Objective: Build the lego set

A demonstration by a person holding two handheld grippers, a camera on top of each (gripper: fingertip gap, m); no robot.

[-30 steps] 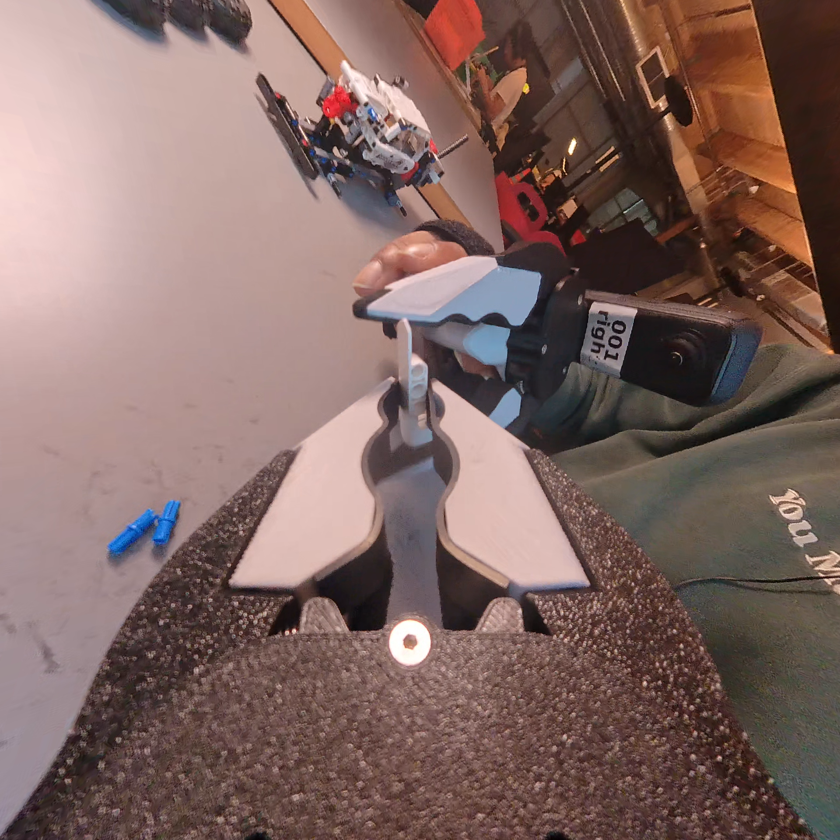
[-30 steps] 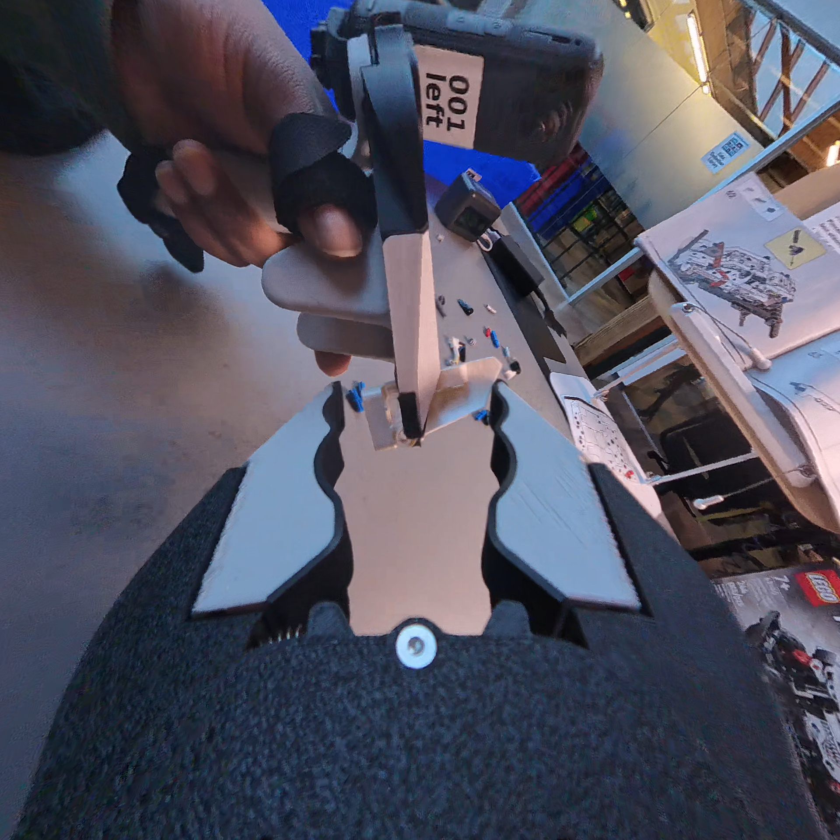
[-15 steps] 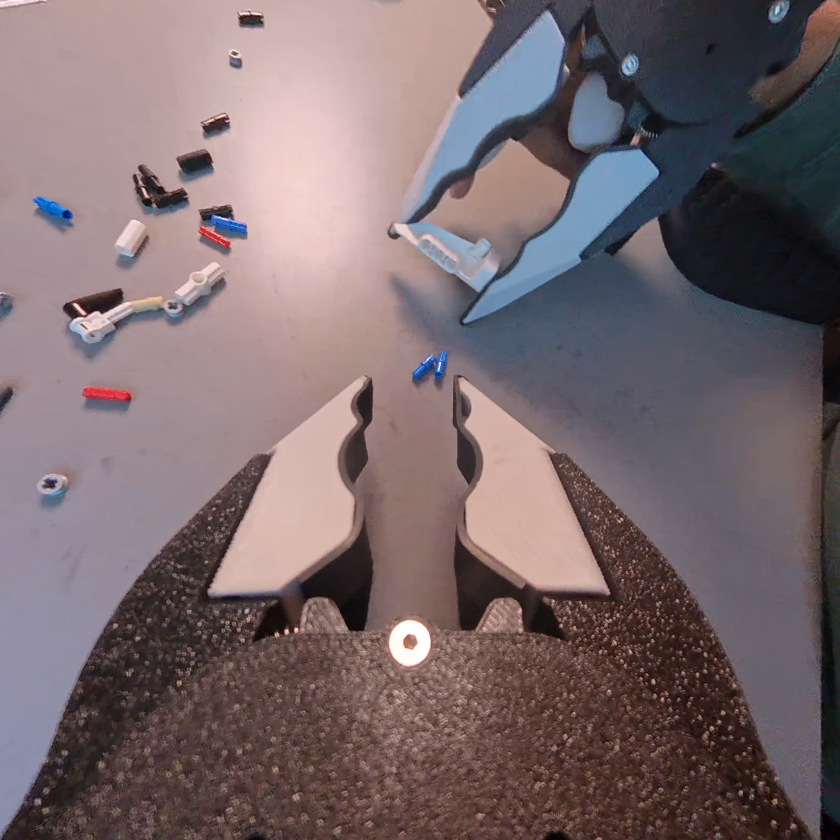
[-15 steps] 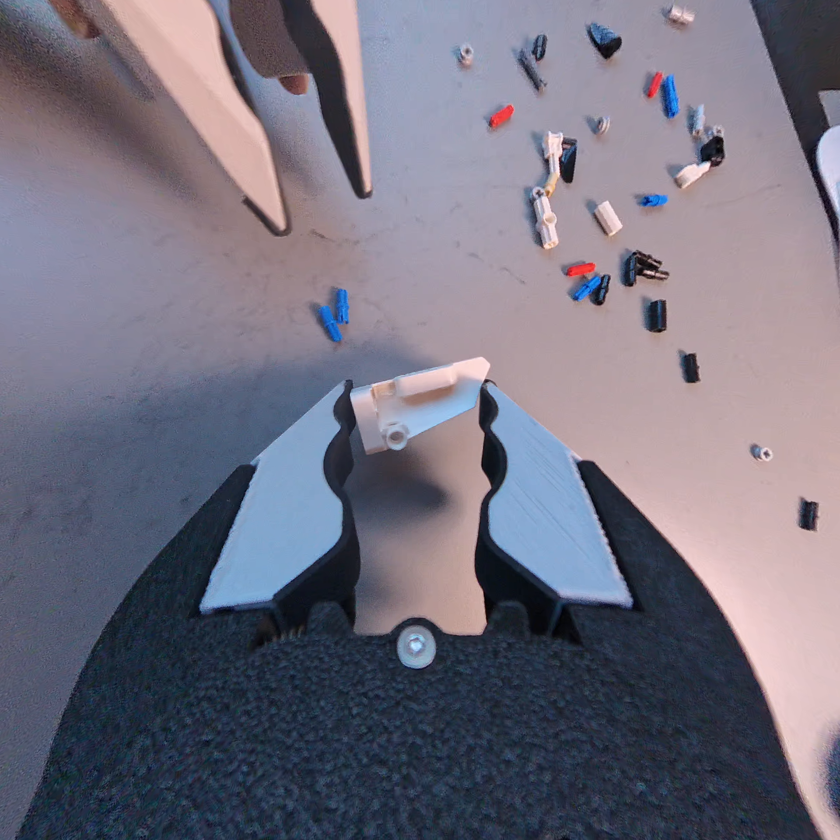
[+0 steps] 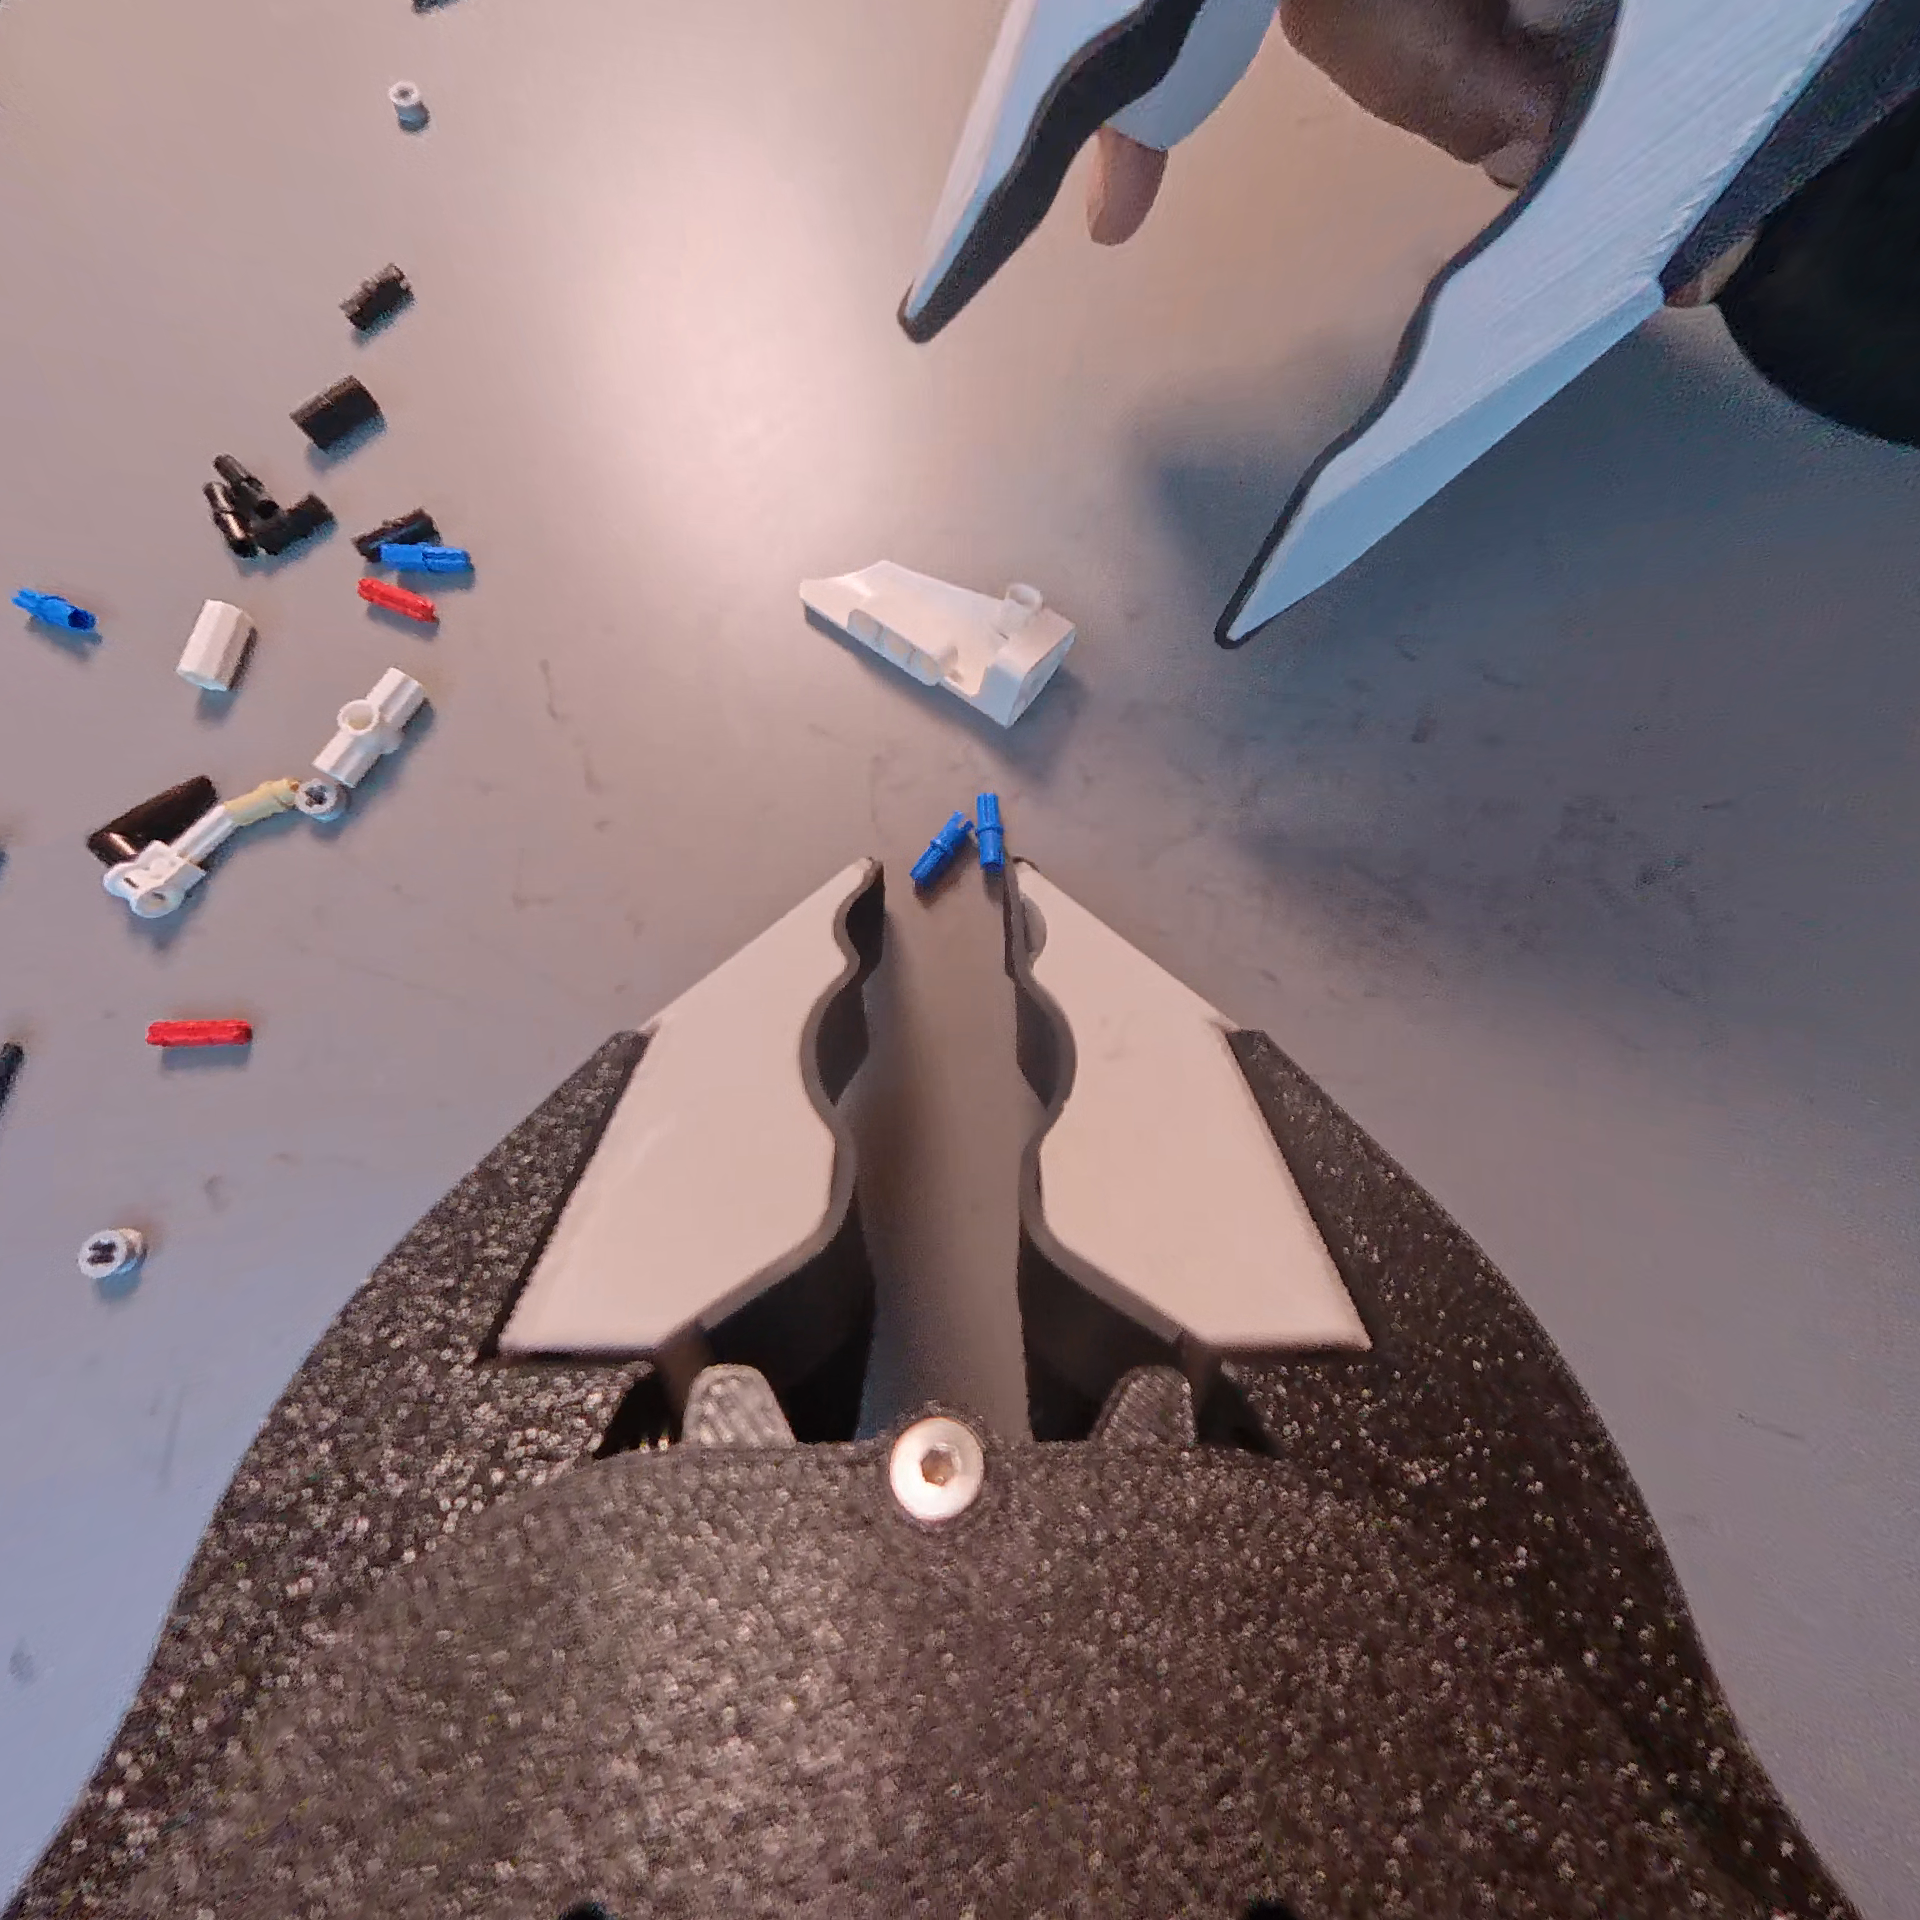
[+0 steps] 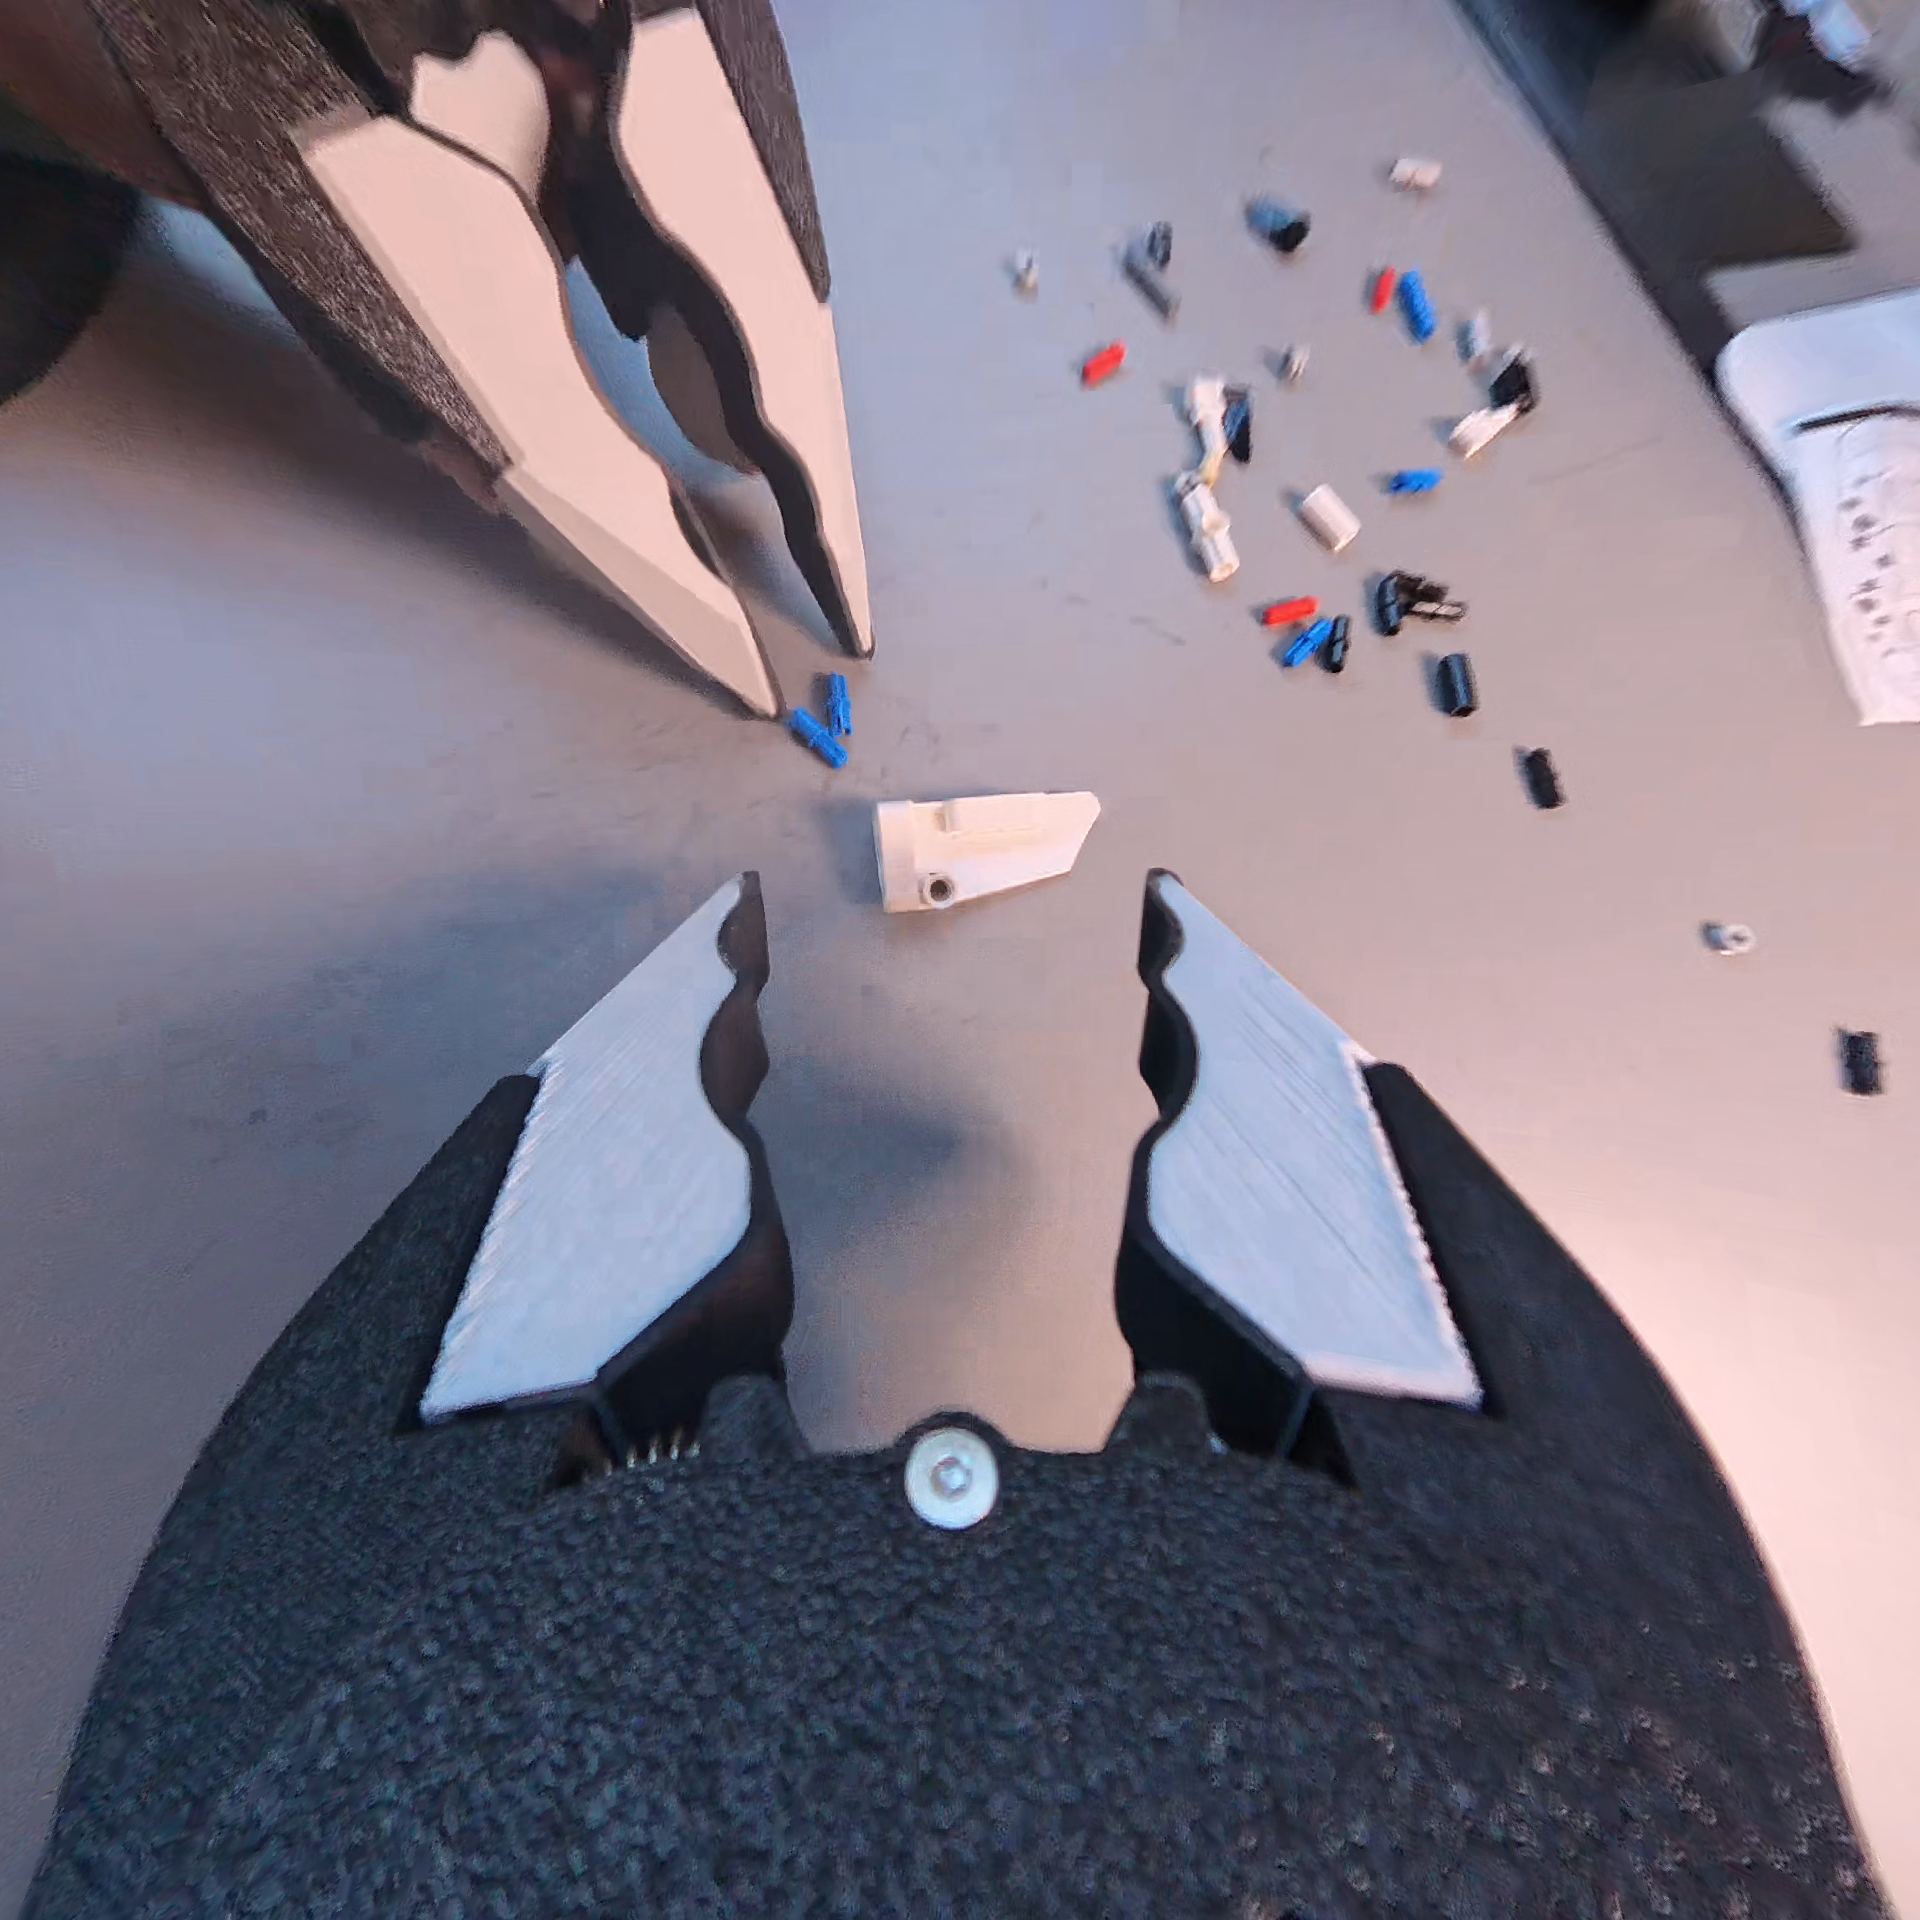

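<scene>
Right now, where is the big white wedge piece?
The white wedge-shaped plastic piece lies flat on the grey table, just beyond the open right gripper, with two small blue pins close by.

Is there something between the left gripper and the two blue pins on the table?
Nothing visible. The two blue pins lie on bare table just beyond the tips of the left gripper, whose jaws stand narrowly apart. The white panel piece lies farther off, behind them.

Place: a hobby or lab workspace, exact kind unclear
Surface: plain grey desk [image 5: 1455,1039], scuffed
Clues: loose small building parts [image 6: 1340,499] scattered at 1 o'clock; printed sheet [image 6: 1860,499] at 2 o'clock
</scene>
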